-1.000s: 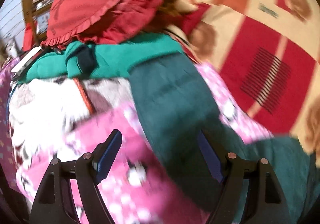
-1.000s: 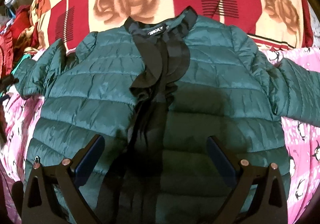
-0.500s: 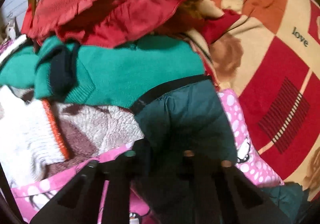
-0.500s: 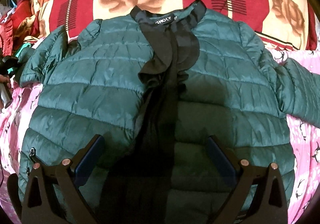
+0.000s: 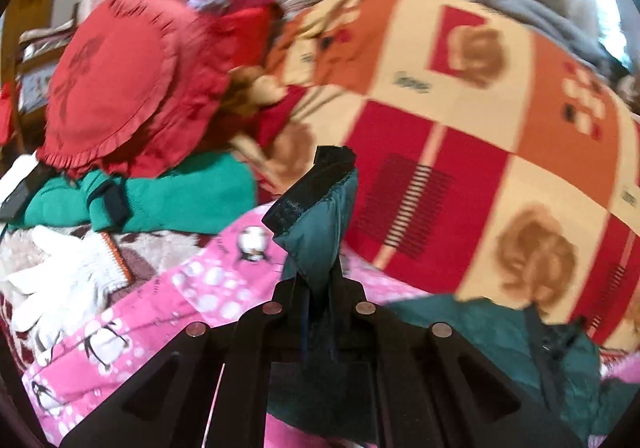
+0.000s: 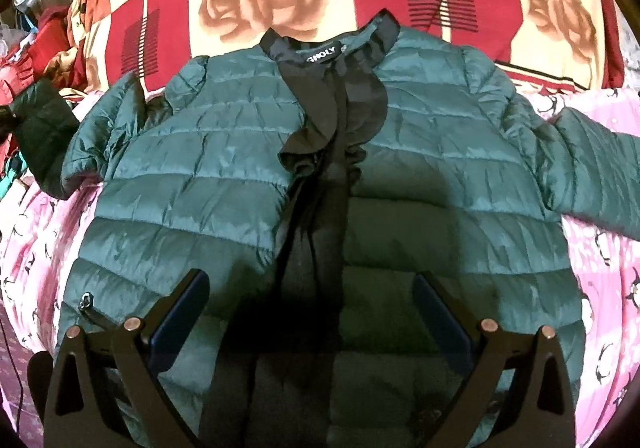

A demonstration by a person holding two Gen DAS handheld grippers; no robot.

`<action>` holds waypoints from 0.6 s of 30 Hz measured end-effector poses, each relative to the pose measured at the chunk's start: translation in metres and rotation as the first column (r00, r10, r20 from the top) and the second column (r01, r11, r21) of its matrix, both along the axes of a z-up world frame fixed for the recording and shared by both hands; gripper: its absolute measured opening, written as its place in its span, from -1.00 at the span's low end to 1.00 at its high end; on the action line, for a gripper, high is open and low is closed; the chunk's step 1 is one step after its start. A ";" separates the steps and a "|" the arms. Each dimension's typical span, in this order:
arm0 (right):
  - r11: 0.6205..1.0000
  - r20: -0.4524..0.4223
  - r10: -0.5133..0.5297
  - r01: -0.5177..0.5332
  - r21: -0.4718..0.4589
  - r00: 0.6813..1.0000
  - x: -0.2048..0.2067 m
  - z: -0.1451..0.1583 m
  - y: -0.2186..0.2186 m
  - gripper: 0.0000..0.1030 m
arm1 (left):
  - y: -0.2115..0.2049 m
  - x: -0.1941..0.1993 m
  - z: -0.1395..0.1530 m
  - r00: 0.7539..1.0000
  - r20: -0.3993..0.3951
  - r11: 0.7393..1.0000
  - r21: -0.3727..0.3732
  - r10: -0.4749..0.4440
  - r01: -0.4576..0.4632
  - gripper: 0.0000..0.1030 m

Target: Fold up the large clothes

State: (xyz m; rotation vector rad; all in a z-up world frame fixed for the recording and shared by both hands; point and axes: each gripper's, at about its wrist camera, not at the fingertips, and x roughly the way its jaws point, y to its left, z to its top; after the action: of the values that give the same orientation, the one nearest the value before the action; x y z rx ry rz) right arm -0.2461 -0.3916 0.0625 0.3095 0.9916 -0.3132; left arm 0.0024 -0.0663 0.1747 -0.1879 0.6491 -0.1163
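A dark green quilted jacket with a black ruffled collar lies face up on a pink penguin-print sheet, its sleeves spread to both sides. My left gripper is shut on the jacket's sleeve cuff, which stands lifted above the sheet with its black trim on top. That lifted sleeve shows at the far left of the right wrist view. My right gripper is open and empty, hovering over the jacket's lower front.
A red and cream rose-print blanket lies behind the jacket. At the left is a pile of clothes: a red frilled cushion, a green knit and a white fuzzy garment.
My left gripper has closed on the sleeve cuff and lifted it off the sheet. My right gripper has stayed open over the jacket, shifting slightly nearer.
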 end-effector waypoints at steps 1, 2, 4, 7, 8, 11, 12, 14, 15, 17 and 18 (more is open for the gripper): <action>1.000 0.005 -0.004 0.004 -0.002 1.000 -0.003 0.001 -0.001 0.99 | -0.007 -0.009 0.006 1.000 0.008 1.000 -0.005 -0.021 0.021 -1.00; 1.000 0.009 -0.010 0.010 -0.002 1.000 -0.007 0.003 -0.003 0.99 | -0.012 -0.014 0.011 0.999 0.015 0.999 -0.005 -0.034 0.034 -1.00; 1.000 0.014 -0.020 0.020 0.006 1.000 -0.014 0.004 -0.007 0.99 | -0.031 -0.028 0.023 0.996 0.034 0.997 -0.005 -0.078 0.078 -1.00; 0.999 0.023 -0.039 0.039 0.010 0.999 -0.024 0.005 -0.014 0.99 | -0.052 -0.052 0.036 0.987 0.060 0.989 0.002 -0.146 0.146 -1.00; 0.999 0.026 -0.050 0.049 0.010 0.998 -0.027 0.006 -0.017 0.99 | -0.061 -0.059 0.040 0.983 0.064 0.985 0.008 -0.174 0.174 -1.00; 0.997 0.039 -0.071 0.071 0.012 0.997 -0.036 0.010 -0.025 0.99 | -0.095 -0.082 0.045 0.963 0.064 0.965 0.022 -0.263 0.262 -1.00; 0.997 0.044 -0.078 0.077 0.012 0.996 -0.038 0.012 -0.028 0.99 | -0.106 -0.089 0.045 0.956 0.063 0.958 0.025 -0.287 0.286 -1.00; 0.996 0.051 -0.088 0.088 0.007 0.995 -0.041 0.015 -0.034 0.99 | -0.128 -0.102 0.043 0.943 0.060 0.945 0.033 -0.327 0.326 -1.00; 0.995 0.054 -0.095 0.095 0.002 0.994 -0.043 0.017 -0.038 0.99 | -0.136 -0.107 0.041 0.938 0.055 0.940 0.036 -0.342 0.341 -1.00; 0.995 0.059 -0.102 0.103 -0.005 0.993 -0.047 0.020 -0.044 0.99 | -0.159 -0.116 0.033 0.923 0.030 0.924 0.034 -0.383 0.382 -1.00; 0.994 0.059 -0.105 0.106 -0.012 0.993 -0.048 0.022 -0.048 0.99 | -0.169 -0.119 0.028 0.916 0.016 0.916 0.033 -0.400 0.400 -1.00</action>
State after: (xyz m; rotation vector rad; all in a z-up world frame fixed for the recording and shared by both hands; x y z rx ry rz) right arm -0.2946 -0.4392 0.0846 0.3565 0.9166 -0.4054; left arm -0.1169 -0.2348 0.2030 -0.0220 0.6599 -0.5038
